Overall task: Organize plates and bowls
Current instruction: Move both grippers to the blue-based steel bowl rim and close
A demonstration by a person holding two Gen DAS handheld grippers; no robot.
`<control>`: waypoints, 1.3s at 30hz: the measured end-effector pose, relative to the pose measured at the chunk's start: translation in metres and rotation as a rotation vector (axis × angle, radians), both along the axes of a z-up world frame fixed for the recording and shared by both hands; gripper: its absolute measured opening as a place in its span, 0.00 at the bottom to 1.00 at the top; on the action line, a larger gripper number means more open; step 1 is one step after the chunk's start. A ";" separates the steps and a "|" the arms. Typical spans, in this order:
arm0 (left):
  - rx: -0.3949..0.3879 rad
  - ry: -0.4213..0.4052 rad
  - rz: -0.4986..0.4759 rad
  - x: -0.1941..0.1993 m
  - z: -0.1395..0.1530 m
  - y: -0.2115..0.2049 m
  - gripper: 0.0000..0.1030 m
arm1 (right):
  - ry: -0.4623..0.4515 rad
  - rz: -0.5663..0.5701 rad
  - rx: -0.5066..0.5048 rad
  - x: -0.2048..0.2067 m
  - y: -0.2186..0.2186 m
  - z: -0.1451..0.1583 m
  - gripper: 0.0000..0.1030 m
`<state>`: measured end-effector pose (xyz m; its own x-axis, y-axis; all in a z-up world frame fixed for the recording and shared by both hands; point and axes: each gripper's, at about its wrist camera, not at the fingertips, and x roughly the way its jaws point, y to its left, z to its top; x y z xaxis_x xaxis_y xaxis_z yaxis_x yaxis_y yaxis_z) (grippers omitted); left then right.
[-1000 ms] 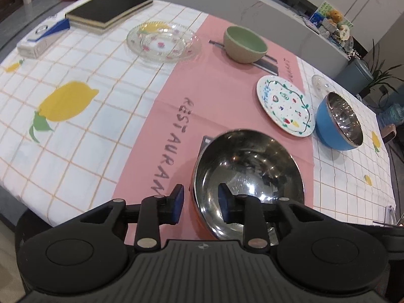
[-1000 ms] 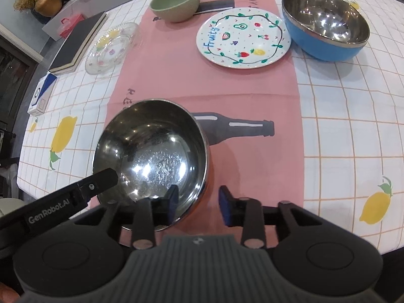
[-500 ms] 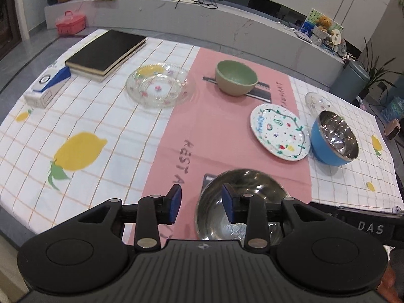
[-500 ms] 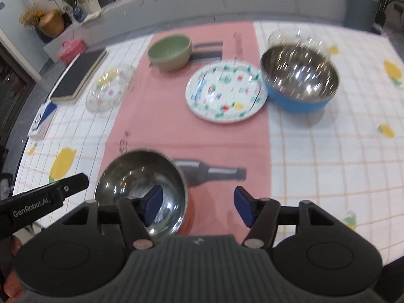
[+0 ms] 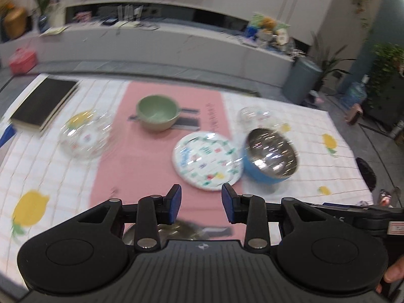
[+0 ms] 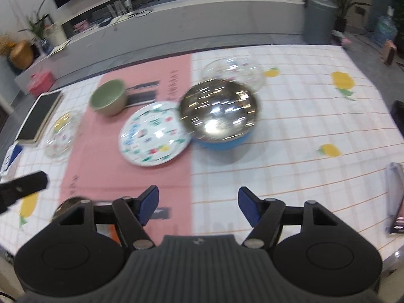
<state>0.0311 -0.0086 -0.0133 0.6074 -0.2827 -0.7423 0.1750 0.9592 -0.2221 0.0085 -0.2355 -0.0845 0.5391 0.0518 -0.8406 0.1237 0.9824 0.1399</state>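
Both grippers hang above the near edge of the table (image 6: 315, 116) with nothing between their blue pads. On the left gripper (image 5: 201, 203) the jaws stand partly apart; they have just been opening a little. On the right gripper (image 6: 198, 205) the jaws are spread wide, having just been opening as well, and only tablecloth shows through the gap.

An orange-sided steel bowl (image 5: 176, 229) sits at the near edge on the pink runner (image 5: 141, 161), mostly hidden under the left gripper's body; the right wrist view catches only a sliver of its rim at lower left.

Farther up the runner lies a white plate with a fruit pattern (image 6: 154, 136), and a blue bowl with a steel lining (image 6: 219, 116) stands just beside the plate's right rim; whether they touch is lost in blur. Behind the blue bowl, toward the far edge, is a clear glass bowl (image 6: 233, 72). A green bowl (image 5: 157, 112) stands on the runner near the far edge. A clear glass plate with small printed motifs (image 5: 84, 137) rests left of the runner, and a black book (image 5: 44, 101) lies by the far left corner.
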 end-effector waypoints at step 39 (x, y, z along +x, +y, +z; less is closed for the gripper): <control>-0.003 0.186 -0.003 0.155 -0.097 -0.120 0.37 | 0.176 -0.197 0.183 0.130 -0.078 -0.080 0.44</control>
<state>0.1859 -0.1284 -0.1103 0.4591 -0.2869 -0.8408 0.1332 0.9580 -0.2541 0.1383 -0.3136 -0.1642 0.4010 0.1201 -0.9082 0.3470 0.8976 0.2719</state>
